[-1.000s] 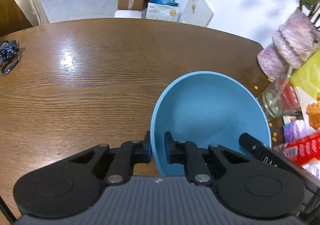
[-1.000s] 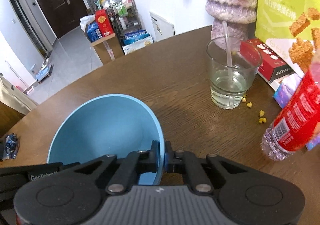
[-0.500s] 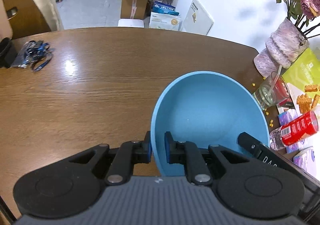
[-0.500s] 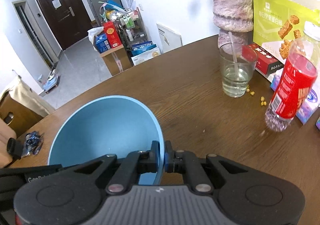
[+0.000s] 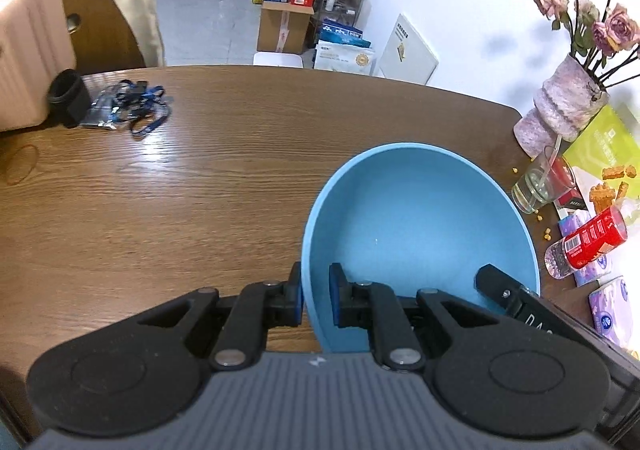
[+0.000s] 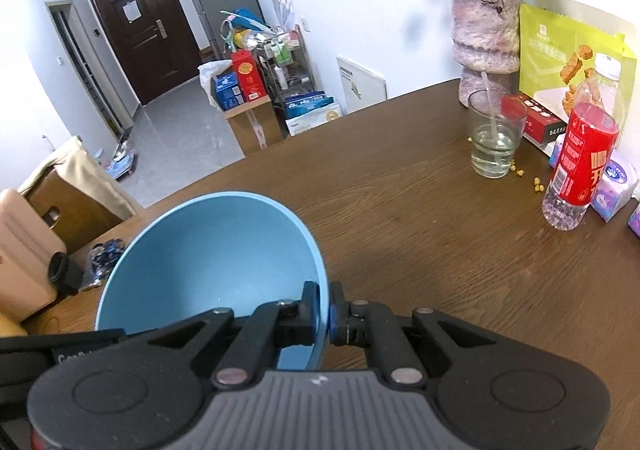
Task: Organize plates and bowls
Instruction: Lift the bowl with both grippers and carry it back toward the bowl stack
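The left gripper (image 5: 315, 296) has its jaws clamped on the left rim of the blue bowl (image 5: 416, 226), one pad outside the wall and one inside. The right gripper (image 6: 323, 308) pinches the opposite rim the same way, jaws nearly together on the thin wall. So the bowl hangs between the two hands, off the counter (image 5: 200, 177), mouth up and tipped a little away from the cameras. Neither hand is nearer; each has its own side. Any setting-down turns on both moving as one, since the rim line between the two grips is the only axis that matters in a round bowl.

The left view shows the bare stretch of counter to the left, with a black cup (image 5: 69, 97) and a lanyard (image 5: 132, 109) at its far edge. The right view shows the crowded side instead: a glass (image 6: 496, 133), a bottle (image 6: 580, 157) and a vase (image 6: 486, 33). No plates or other bowls appear in either.
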Action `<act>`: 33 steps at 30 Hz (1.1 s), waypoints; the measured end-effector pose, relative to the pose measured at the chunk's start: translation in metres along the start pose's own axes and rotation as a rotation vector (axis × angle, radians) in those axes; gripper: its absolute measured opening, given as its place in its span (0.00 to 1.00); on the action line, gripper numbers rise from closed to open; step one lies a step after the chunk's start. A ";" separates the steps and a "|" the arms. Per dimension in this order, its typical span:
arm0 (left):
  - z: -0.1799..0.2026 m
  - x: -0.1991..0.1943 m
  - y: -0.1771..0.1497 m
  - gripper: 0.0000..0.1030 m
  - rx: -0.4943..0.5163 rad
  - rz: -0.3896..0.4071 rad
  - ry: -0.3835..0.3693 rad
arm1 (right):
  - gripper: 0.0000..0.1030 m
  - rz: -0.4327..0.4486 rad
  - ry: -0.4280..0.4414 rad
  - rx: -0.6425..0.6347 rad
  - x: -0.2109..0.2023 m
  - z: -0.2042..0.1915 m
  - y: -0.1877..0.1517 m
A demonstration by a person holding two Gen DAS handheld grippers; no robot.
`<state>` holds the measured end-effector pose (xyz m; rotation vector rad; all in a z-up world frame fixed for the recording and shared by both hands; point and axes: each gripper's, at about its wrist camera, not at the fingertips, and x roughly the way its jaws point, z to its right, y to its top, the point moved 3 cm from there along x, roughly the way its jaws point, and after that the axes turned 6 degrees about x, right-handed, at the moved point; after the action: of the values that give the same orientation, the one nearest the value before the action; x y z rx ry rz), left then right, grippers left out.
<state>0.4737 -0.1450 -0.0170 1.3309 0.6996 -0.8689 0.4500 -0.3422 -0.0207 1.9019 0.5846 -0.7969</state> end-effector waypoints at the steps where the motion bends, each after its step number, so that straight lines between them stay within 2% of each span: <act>1: -0.004 -0.004 -0.002 0.13 -0.002 0.003 0.002 | 0.06 0.001 0.002 -0.002 -0.003 -0.004 -0.003; 9: -0.039 -0.030 -0.025 0.13 -0.024 0.014 0.019 | 0.06 -0.002 0.031 -0.021 -0.025 -0.033 -0.031; 33: -0.150 -0.098 -0.086 0.13 -0.195 0.027 0.099 | 0.06 -0.054 0.128 -0.186 -0.065 -0.134 -0.103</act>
<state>0.3571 0.0146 0.0021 1.2115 0.8207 -0.6983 0.3734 -0.1809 0.0108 1.7809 0.7655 -0.6350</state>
